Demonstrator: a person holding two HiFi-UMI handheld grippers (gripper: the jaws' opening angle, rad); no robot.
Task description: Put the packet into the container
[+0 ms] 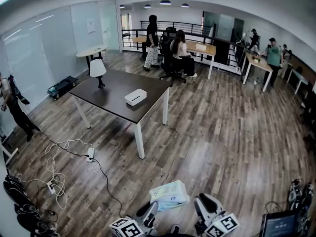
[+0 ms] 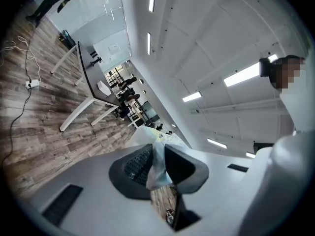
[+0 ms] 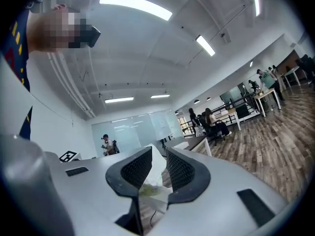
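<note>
- Head view shows the packet (image 1: 169, 194), a pale, soft bag with greenish print, held up in the air at the bottom of the frame, above the wooden floor (image 1: 222, 132).
- Left hand-held gripper (image 1: 150, 210) is clamped on the packet: its own view shows the two dark pads pinching a crumpled edge of the thin wrapper, with the rest of the bag bulging out beyond the tips.
- Right hand-held gripper (image 1: 202, 206) takes the packet's other side. Its view shows the white wrapper filling the gap between the ribbed pads, so I judge it closed on the packet too, though more loosely than the left.
- Both point roughly level, and the bag hangs between them.
- The container (image 1: 135, 97), a small white open-topped box, sits on the dark tabletop (image 1: 113, 90) well away across the room, near that tabletop's front edge. As far as I can see nothing lies in it, but it is too small to be sure.
- Progress, as I judge it: the pick-up is done and the packet is secure, and nothing else is.
- Left to do: carry the packet to the tabletop, bring it over the box's opening, lower it in and let go with both.
</note>
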